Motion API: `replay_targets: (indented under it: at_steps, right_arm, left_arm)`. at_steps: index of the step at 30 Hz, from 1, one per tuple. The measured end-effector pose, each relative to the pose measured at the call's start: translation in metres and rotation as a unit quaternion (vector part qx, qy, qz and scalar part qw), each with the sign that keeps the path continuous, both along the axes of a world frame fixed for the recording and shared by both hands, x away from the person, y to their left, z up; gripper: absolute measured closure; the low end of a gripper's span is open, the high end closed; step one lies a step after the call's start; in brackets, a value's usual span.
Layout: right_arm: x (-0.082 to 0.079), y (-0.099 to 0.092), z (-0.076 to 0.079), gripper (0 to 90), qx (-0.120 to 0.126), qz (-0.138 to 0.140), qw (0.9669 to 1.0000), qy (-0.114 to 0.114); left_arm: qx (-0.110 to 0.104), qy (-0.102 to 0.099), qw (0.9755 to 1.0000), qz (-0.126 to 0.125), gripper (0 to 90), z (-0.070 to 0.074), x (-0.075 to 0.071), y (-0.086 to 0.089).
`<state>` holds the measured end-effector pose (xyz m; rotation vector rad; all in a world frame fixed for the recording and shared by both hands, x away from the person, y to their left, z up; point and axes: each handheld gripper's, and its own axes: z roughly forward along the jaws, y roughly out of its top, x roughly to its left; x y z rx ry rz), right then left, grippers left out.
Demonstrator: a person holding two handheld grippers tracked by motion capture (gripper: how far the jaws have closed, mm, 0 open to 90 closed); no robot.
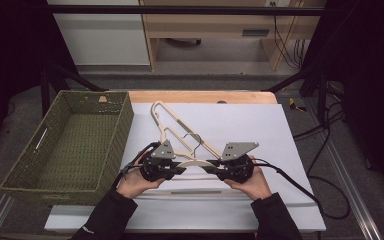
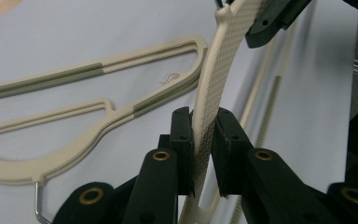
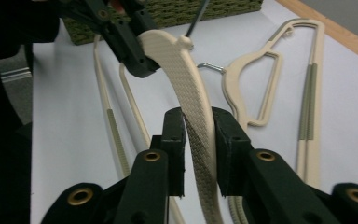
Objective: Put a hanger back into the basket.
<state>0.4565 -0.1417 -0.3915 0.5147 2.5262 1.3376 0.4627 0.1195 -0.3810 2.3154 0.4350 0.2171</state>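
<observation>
Cream plastic, three times over in the high view: one hanger (image 1: pixel 196 165) held up near the table's near edge, between left gripper (image 1: pixel 161 169) and right gripper (image 1: pixel 232 170); two more hangers (image 1: pixel 175 127) lying overlapped on the white sheet (image 1: pixel 260 130) just beyond, reaching toward the far left. One green woven basket (image 1: pixel 70 145) at the left, near corner cut off by the frame edge. Two hands, two dark sleeves, coming in from below. Jaw state hard to make out here, hidden under the grey plates and the hands. Held hanger's hook lost against the lying pair.

Left gripper view: two black jaws standing close either side of the textured arm of the held hanger (image 2: pixel 207 112), left pad against it, a thin sliver of gap showing at the right pad; almost closed, gripping or next to gripping. Right gripper's jaw tips (image 2: pixel 272 21) on the same arm at top, cut off by the frame. Two lying hangers (image 2: pixel 121 88) to the left, ends cropped.

Right gripper view: jaws close about the other arm of the held hanger (image 3: pixel 193 116), slight gaps at both pads, firm pressure not plain. Left gripper (image 3: pixel 126 39) clamped on the far end. Lying hangers (image 3: pixel 270 79) to the right, basket (image 3: pixel 191 10) cropped at top.
</observation>
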Motion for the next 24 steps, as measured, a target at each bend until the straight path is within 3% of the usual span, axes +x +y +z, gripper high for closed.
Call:
replay_targets:
  at_steps: [7, 11, 15, 16, 19, 24]
  right_arm:
    - [0.000, 0.000, -0.001, 61.0, -0.001, -0.033, 0.9993, -0.020]
    - [0.000, -0.002, 0.000, 53.8, 0.010, -0.034, 0.9991, -0.023]
    - [-0.002, -0.009, 0.004, 39.9, 0.034, -0.049, 0.9975, -0.037]
    - [-0.003, -0.013, 0.005, 37.6, 0.042, -0.057, 0.9967, -0.038]
    - [-0.002, -0.028, 0.008, 30.9, 0.066, -0.088, 0.9931, -0.042]
    - [-0.002, -0.051, 0.012, 22.9, 0.106, -0.139, 0.9839, -0.039]
  left_arm:
    - [-0.022, 0.030, 0.9992, -0.016, 85.8, 0.003, -0.008, -0.008]
    - [-0.028, 0.026, 0.9993, -0.005, 86.5, 0.006, -0.014, -0.011]
    - [-0.033, 0.018, 0.9992, 0.014, 86.6, 0.009, -0.015, -0.009]
    - [-0.026, 0.016, 0.9994, 0.014, 86.6, 0.010, -0.014, -0.007]
    - [-0.038, 0.014, 0.9986, 0.034, 86.6, 0.013, -0.014, -0.004]
    - [-0.061, 0.008, 0.9959, 0.067, 86.6, 0.019, -0.014, 0.005]
